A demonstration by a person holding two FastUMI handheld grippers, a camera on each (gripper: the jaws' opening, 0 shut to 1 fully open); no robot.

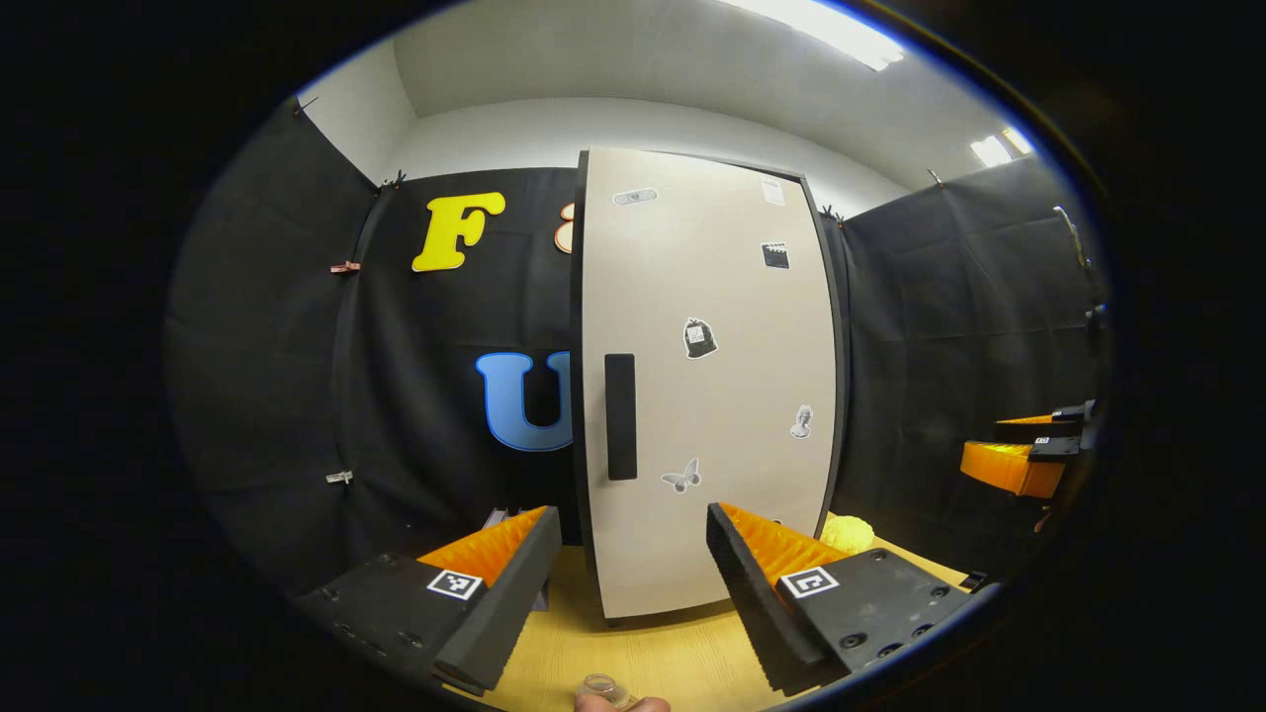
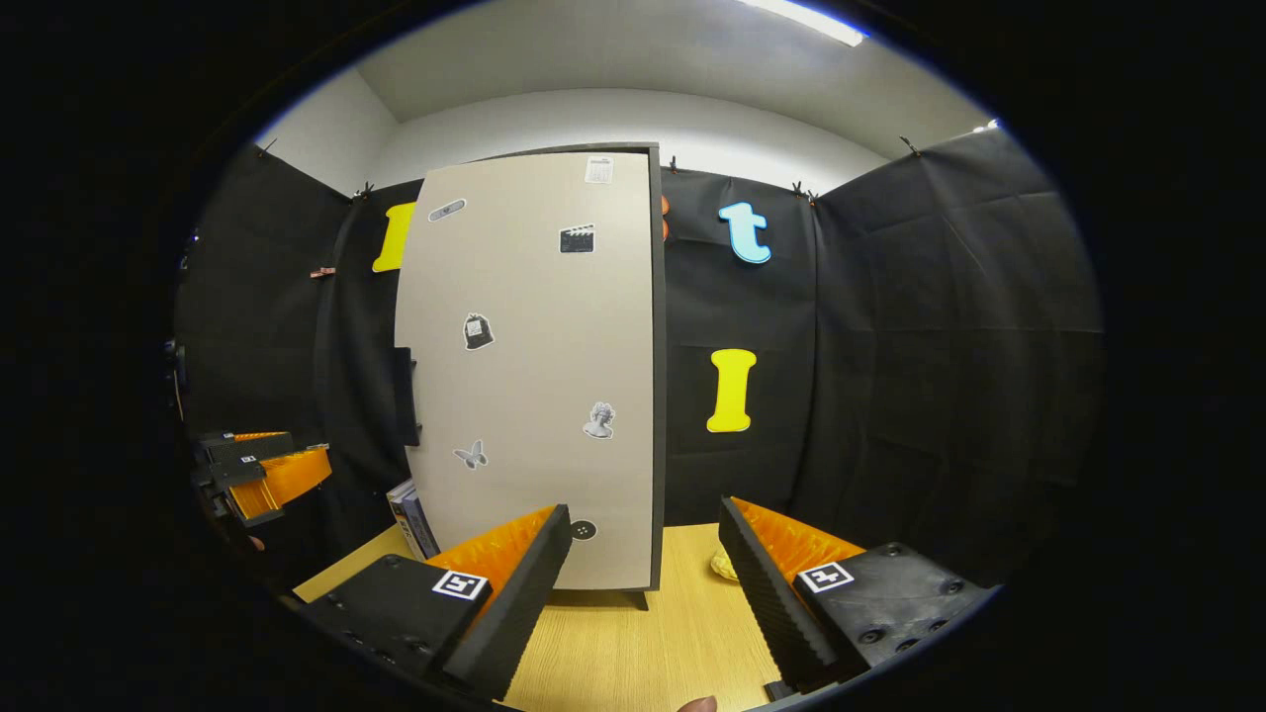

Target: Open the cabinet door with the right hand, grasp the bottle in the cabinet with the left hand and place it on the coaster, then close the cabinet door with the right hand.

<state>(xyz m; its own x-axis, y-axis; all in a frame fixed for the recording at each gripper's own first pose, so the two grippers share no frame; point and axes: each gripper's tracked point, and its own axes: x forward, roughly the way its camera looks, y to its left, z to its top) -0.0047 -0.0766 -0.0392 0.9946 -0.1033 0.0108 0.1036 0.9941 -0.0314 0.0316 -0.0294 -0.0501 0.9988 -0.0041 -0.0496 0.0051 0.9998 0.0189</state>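
Observation:
A tall cabinet stands upright on the wooden table, and its beige door, dotted with small stickers, looks shut. The door's black handle runs along its left edge. My left gripper is open, straight in front of the door's lower part and a little short of it. My right gripper is open too, low and facing the door's right edge. Each gripper also appears far off in the other's view, the right gripper and the left gripper.
The wooden table reaches up to the cabinet's foot. A yellow lumpy thing lies right of the cabinet. Some books lean at its left. A small clear round object sits beside a fingertip at the bottom edge.

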